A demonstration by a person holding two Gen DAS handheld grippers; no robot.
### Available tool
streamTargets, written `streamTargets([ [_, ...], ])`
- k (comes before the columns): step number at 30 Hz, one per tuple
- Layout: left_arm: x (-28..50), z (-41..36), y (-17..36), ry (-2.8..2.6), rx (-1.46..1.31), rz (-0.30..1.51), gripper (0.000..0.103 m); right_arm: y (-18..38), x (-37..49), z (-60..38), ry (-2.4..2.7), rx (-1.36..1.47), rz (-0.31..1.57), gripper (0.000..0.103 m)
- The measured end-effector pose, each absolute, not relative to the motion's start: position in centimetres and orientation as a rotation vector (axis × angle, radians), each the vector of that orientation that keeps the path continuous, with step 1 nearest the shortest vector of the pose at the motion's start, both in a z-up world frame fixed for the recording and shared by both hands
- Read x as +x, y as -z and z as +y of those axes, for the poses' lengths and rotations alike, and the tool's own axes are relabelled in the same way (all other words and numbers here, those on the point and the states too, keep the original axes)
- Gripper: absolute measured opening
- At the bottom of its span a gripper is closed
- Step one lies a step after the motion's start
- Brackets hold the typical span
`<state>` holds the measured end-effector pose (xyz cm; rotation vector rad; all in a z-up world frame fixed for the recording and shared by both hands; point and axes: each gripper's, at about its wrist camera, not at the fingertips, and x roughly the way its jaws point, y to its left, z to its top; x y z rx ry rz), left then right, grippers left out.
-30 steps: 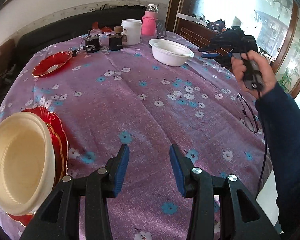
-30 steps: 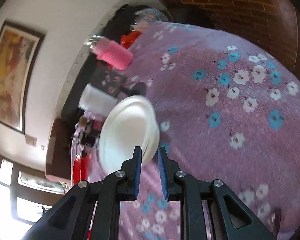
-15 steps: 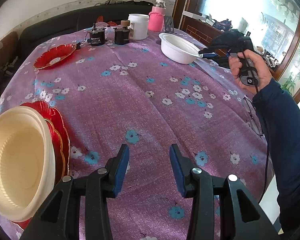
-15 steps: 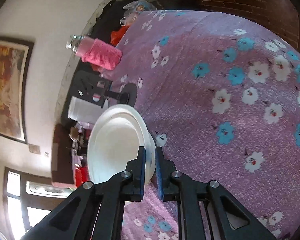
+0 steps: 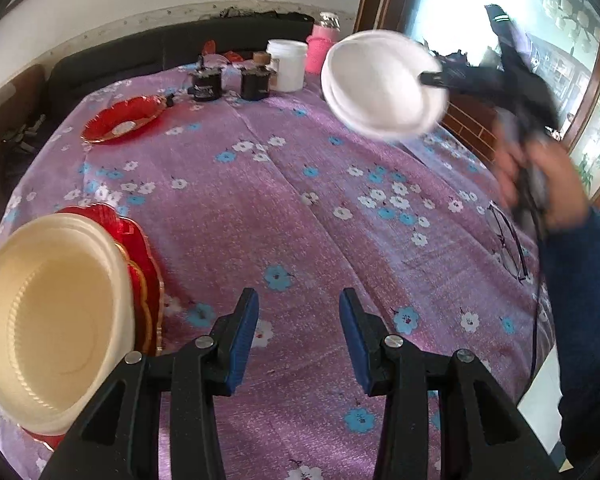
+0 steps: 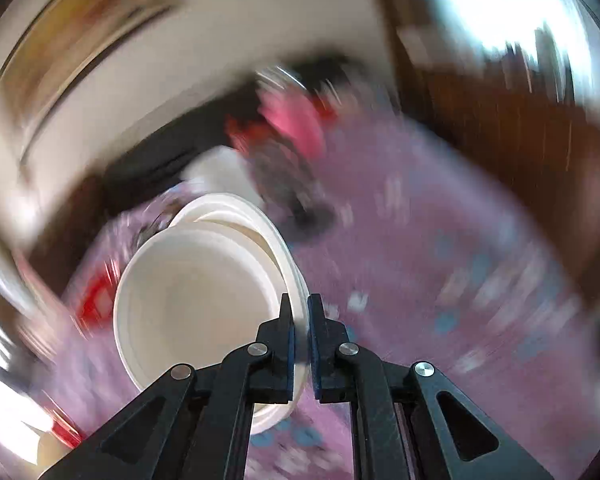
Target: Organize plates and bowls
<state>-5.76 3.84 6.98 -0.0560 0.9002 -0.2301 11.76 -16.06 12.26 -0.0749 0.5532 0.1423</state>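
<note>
My right gripper [image 6: 300, 312] is shut on the rim of two nested white bowls [image 6: 204, 292], lifted off the table and tilted. In the left wrist view the white bowls [image 5: 380, 88] hang in the air at the upper right, held by the right gripper [image 5: 430, 78] in a person's hand. My left gripper [image 5: 298, 320] stands open over the purple flowered tablecloth [image 5: 300, 208] with nothing between its fingers. A cream bowl [image 5: 48, 320] rests on stacked red plates [image 5: 140, 252] at the near left. One red plate [image 5: 122, 120] lies at the far left.
At the table's far edge stand two dark jars [image 5: 230, 80], a white tub [image 5: 286, 64] and a pink-sleeved bottle [image 5: 320, 46]. Eyeglasses [image 5: 508, 240] lie on the cloth near the right edge. A dark sofa runs behind the table, a window to the right.
The right gripper closed on the white bowls' rim and lifted them off the table, tilting them; its view is now motion-blurred. The left gripper stayed roughly in place.
</note>
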Motion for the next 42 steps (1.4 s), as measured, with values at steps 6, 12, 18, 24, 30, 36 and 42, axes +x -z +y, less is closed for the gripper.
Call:
streamTargets([
  [6,-6.3,4.5,-7.3,0.215,-0.08,0.894,0.041,-12.4,-0.3,-7.5,0.126,-0.66,0.051,0.006],
  [12,-7.9,4.6,-8.5,0.235,-0.081,0.85,0.041,-15.6,-0.2,-11.1,0.009,-0.377,0.187,0.006],
  [18,-8.5,5.3,-9.5,0.275,-0.133,0.829,0.041,-14.5,1.7,-16.2,-0.299,0.08,0.554,0.006],
  [24,-8.8,5.1,-9.3,0.359,-0.179,0.846,0.041,-9.5,-0.2,-18.8,-0.434,0.229,0.78,0.007],
  [30,-9.4,3.2,-8.4,0.422,-0.11,0.873,0.052,-3.7,-1.8,-18.2,-0.578,0.314,0.984,0.007],
  [36,-8.8,3.1,-6.0,0.351,-0.053,0.933,0.042,-1.3,-2.1,-16.7,-0.594,0.313,1.029,0.009],
  [42,-8.6,4.1,-6.9,0.336,-0.073,0.917,0.041,-3.4,-1.8,-18.8,-0.529,0.323,0.974,0.011],
])
